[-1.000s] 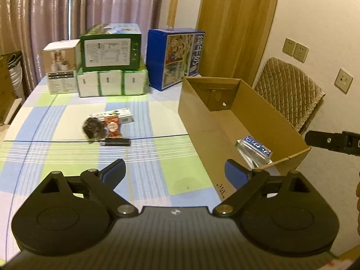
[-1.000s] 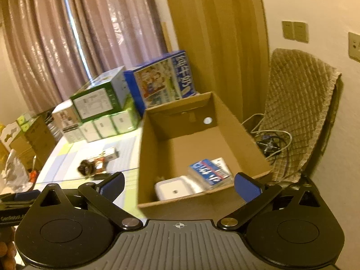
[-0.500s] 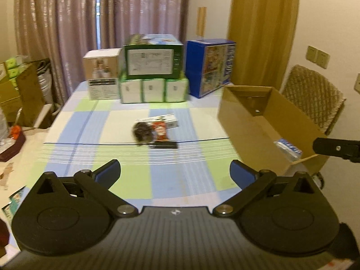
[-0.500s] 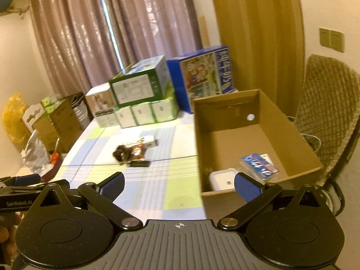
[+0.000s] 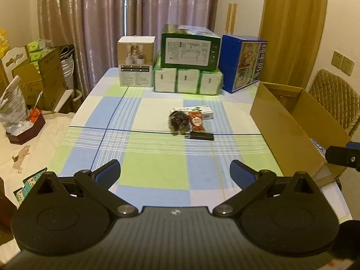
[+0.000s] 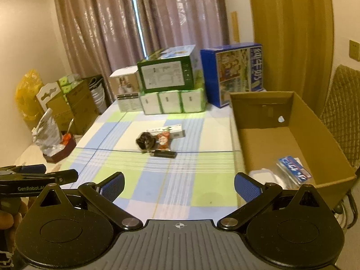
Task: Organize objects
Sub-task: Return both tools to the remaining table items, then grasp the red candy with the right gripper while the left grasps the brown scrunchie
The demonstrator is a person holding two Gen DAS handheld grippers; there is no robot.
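Note:
A small cluster lies mid-table: a dark crumpled bundle (image 5: 177,122) (image 6: 145,141), a red snack packet (image 5: 196,123) (image 6: 163,140), a white-and-green carton (image 5: 193,110) (image 6: 168,131) behind them and a black stick-shaped item (image 5: 199,136) (image 6: 163,154) in front. An open cardboard box (image 5: 290,132) (image 6: 315,121) stands at the table's right edge, holding a blue-and-white pouch (image 6: 293,168) and a white container (image 6: 262,172). My left gripper (image 5: 175,173) and my right gripper (image 6: 178,185) hover open and empty over the near end of the table, well short of the cluster.
Stacked boxes line the far edge: a white one (image 5: 136,64), a green one (image 5: 190,50) on tissue packs (image 5: 187,82), a blue one (image 5: 244,61). A quilted chair (image 5: 335,99) sits right of the cardboard box. Cartons and bags crowd the floor at left (image 5: 40,74).
Both grippers have pulled back and swung left from the cardboard box, so the whole table and the cluster are now in front of them. Both stay open and empty.

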